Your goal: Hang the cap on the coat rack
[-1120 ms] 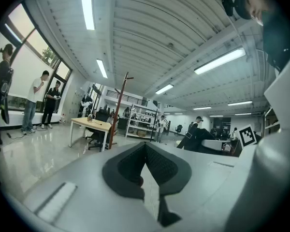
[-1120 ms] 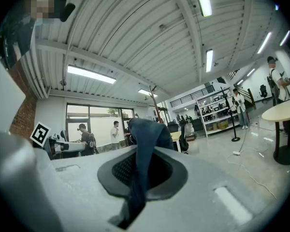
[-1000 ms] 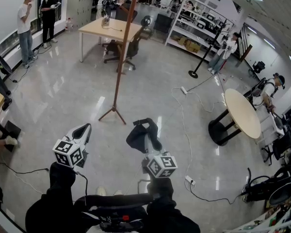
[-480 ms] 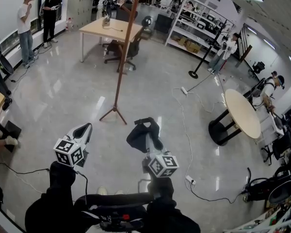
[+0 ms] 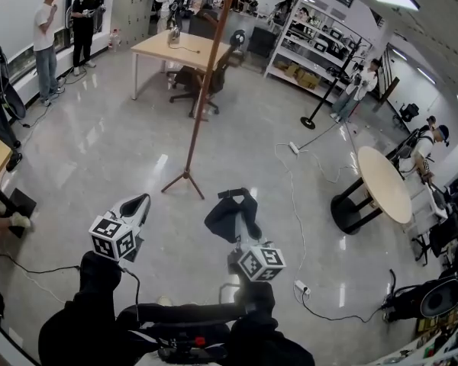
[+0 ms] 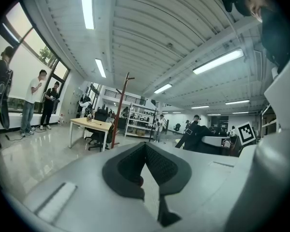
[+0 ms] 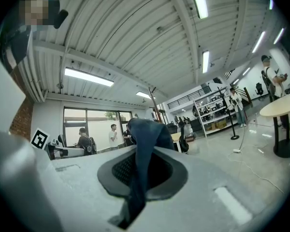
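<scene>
Risk: the right gripper (image 7: 137,170) pinched only a narrow fold of the cap (image 7: 146,132), with most of the dark fabric drooping beyond the jaws. A slip or snag during the lift was judged likely. The coat rack (image 5: 204,90) stood well ahead of the jaws on the floor, so a long upward reach was needed. Right jaws were nearly closed on the cap. The left gripper (image 6: 145,166) had its jaws together, holding nothing.

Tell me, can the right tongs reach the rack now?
Probably not yet: the right tongs, shut on the cap, hang well short of the rack. Bare floor lies between, so stepping closer should do.
</scene>
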A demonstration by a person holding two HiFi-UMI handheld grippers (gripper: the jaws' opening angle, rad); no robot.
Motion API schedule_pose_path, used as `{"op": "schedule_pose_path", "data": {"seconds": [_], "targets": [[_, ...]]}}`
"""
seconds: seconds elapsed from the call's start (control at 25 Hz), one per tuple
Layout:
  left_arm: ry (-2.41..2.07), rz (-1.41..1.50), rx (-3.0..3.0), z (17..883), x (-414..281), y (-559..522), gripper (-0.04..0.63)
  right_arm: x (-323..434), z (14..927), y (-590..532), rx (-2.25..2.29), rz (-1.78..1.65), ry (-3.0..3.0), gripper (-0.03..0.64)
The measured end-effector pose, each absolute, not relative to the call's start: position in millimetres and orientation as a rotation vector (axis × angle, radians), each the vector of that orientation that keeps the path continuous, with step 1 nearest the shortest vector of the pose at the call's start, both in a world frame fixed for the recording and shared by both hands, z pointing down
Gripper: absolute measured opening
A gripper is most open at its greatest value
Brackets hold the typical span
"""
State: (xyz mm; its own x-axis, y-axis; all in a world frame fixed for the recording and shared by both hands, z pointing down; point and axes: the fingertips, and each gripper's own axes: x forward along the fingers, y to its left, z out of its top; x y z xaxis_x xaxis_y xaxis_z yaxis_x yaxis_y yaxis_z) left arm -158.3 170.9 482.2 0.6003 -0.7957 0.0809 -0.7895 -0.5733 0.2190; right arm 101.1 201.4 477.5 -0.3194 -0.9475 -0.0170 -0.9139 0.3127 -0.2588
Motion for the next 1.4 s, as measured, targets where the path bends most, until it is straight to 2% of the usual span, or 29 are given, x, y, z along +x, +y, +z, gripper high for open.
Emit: {"op": "schedule_pose_path", "data": {"seconds": [0.6,1.4], "targets": [[-1.311,-0.027,2.586,491,-184,149,0.003,84,483,176,-1.733,-0.309,2.384,0.011],[-1.297,-0.027,2.588,491,-131,39,0.003,135,486,70,-1.75,-0.303,2.379,0.011]]}}
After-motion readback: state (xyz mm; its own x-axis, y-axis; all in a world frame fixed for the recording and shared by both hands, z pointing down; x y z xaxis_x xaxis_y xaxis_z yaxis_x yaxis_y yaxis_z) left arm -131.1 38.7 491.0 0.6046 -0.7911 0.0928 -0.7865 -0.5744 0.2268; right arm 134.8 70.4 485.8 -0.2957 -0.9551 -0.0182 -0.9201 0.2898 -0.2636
